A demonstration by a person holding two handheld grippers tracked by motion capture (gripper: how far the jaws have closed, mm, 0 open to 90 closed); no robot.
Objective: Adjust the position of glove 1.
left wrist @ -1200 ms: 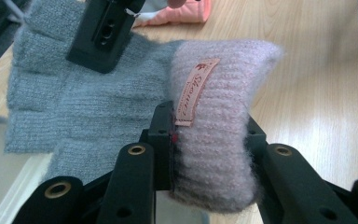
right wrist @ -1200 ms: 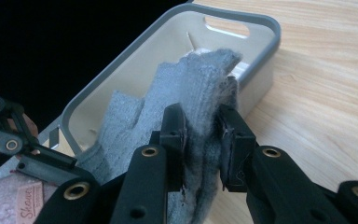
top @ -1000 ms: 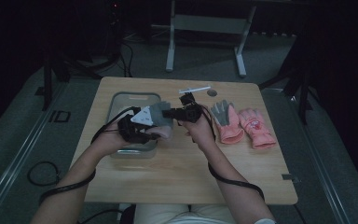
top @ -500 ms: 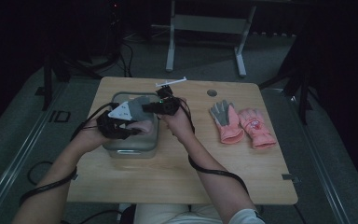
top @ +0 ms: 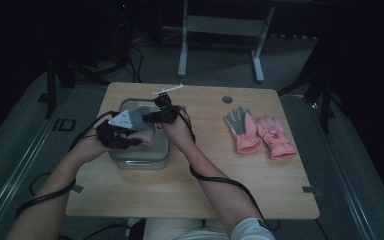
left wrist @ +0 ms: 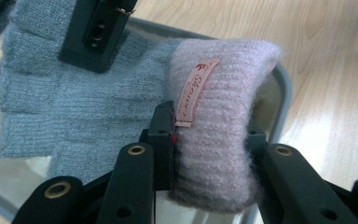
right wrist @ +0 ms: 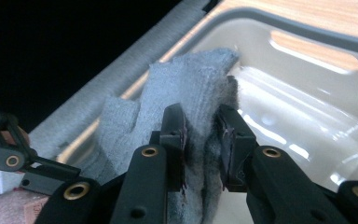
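**Bench and its load**

The wooden bench (top: 190,190) carries a clear plastic tub (top: 142,159) at nine o'clock, a pair of pink gloves (top: 260,132) at three o'clock, and a small white piece (top: 167,90) at twelve o'clock.

Both forearms reach forward and converge, bringing the left tongs (top: 130,131) and right tongs (top: 152,116) close together. Each pair of jaws is clamped on knitted fabric, left wrist angled inward toward the right hand (top: 176,131).
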